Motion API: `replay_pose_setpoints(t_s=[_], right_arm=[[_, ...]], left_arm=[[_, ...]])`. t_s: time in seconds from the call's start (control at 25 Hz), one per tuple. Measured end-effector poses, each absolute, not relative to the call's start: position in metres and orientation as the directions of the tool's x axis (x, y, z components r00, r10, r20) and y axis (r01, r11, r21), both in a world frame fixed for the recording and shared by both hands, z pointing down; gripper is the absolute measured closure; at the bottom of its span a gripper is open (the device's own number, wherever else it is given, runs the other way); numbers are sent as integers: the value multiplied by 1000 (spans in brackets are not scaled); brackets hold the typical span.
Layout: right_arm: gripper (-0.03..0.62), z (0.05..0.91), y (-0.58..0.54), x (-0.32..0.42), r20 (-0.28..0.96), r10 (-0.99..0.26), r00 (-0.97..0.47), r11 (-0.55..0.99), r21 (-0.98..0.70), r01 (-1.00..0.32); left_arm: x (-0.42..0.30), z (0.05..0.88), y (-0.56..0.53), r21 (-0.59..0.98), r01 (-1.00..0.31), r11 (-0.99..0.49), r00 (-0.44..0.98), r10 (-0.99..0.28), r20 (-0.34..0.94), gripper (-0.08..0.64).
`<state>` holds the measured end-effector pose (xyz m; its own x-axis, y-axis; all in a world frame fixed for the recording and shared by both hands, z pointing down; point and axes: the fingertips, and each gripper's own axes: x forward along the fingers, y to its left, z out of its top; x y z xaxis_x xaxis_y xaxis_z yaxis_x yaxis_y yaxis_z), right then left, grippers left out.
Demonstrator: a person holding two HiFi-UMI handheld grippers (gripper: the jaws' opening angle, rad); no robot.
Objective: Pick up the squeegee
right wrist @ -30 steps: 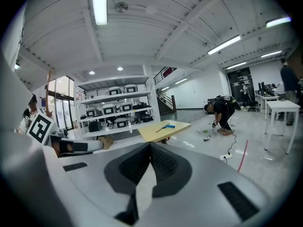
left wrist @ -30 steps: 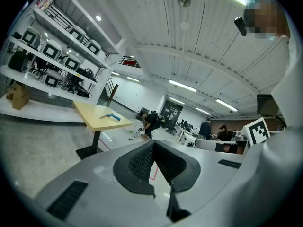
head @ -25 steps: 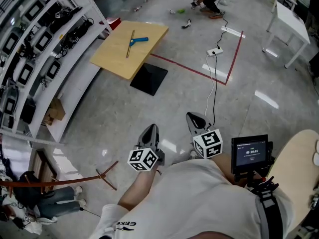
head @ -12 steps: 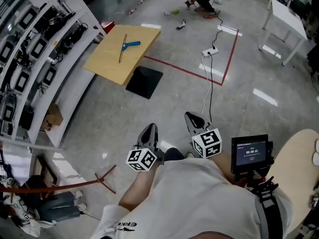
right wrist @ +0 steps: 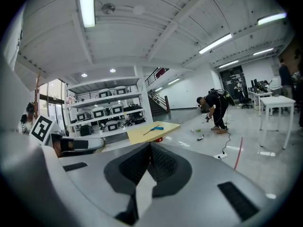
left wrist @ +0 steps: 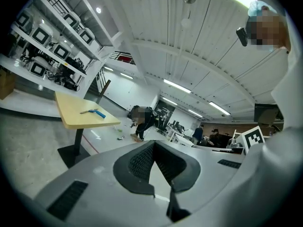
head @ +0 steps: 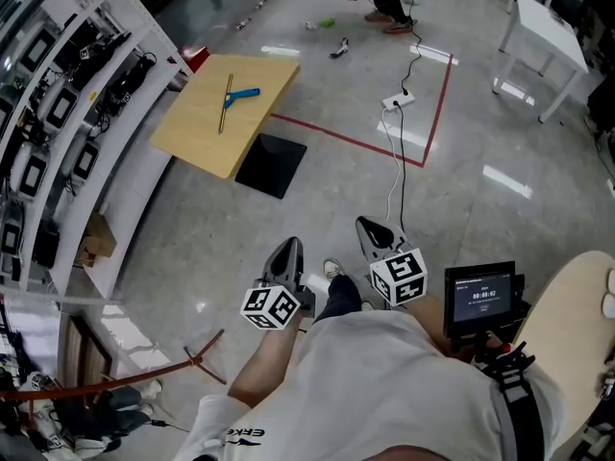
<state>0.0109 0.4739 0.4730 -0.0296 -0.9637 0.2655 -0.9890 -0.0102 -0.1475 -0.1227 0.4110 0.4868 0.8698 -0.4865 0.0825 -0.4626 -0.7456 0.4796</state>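
The squeegee [head: 235,96] lies on the table [head: 192,140], well ahead of the left gripper [head: 289,250] and right gripper [head: 371,230] (both pinched closed, holding nothing). Nothing looks done yet: the approach, the grasp and the lift all remain.

Blue-handled squeegee [head: 240,94] lies on square light-wood table top [head: 192,133], toward its far side. White metal shelving rack [head: 58,104] stands just left of that table; red floor tape line [head: 346,140] and white power strip [head: 397,101] lie to its right, white rectangular table [head: 548,27] beyond at far right. Left gripper [head: 288,250] and right gripper [head: 371,229] side by side, well apart from the wood table, on the near side
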Motion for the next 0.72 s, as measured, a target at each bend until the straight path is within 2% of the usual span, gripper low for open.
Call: replay_pose_setpoints(t_s=[0.72], right_arm=[[589, 465, 311, 85, 261, -961, 95, -130, -119, -984]], left_arm=[[-37, 489, 226, 488, -359, -796, 926, -370, 79, 555]])
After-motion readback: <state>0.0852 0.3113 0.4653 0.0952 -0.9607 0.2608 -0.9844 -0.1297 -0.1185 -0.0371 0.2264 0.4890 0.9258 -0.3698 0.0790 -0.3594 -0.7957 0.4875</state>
